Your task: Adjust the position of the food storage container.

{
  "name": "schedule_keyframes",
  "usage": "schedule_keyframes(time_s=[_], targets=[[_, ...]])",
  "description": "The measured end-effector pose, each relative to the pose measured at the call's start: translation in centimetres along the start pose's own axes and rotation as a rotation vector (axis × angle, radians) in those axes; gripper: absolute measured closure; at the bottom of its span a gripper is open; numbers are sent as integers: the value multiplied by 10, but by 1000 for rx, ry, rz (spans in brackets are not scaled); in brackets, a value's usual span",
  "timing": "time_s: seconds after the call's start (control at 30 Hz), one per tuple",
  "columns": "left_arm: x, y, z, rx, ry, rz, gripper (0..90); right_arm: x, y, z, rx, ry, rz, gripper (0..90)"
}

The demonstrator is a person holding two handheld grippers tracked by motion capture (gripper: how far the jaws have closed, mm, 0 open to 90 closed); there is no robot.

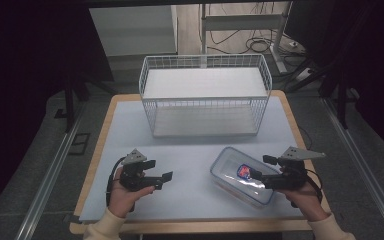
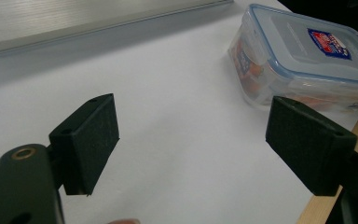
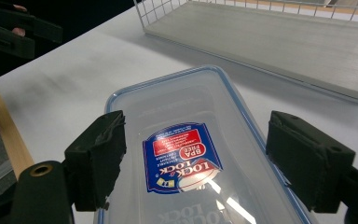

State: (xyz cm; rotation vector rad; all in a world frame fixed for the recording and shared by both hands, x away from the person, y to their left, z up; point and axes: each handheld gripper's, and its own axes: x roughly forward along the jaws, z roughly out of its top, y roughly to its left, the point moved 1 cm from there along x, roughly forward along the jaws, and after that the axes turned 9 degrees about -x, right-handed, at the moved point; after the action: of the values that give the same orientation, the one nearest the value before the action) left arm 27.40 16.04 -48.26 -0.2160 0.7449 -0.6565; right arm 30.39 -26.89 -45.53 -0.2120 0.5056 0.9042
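Note:
A clear plastic food box point(image 1: 241, 175) with a blue-rimmed lid and a red and blue label lies on the white table point(image 1: 190, 150), front right. My right gripper point(image 1: 260, 168) hovers over its right end, open, jaws wide above the lid point(image 3: 186, 154) with nothing pressed between them. My left gripper point(image 1: 161, 170) sits at the front left, pointing right toward the box point(image 2: 303, 60), open and empty. In the right gripper view the left gripper point(image 3: 14, 30) appears far off at the top left.
A white wire basket point(image 1: 205, 95) with a pale board in its bottom stands at the back middle of the table. The table's wooden edge point(image 1: 190, 227) runs along the front. Dark floor and cables lie beyond.

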Motion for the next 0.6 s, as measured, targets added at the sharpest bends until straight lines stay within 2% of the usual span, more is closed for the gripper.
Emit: schedule_keyframes(time_s=[0.27,0.6], targets=[[2,1,-1,-7,7,1,171,-1,-3,-2,18,13,-12,196],[3,1,-1,-11,9,-19,171,-3,-4,-5,38,23,-34,198]])
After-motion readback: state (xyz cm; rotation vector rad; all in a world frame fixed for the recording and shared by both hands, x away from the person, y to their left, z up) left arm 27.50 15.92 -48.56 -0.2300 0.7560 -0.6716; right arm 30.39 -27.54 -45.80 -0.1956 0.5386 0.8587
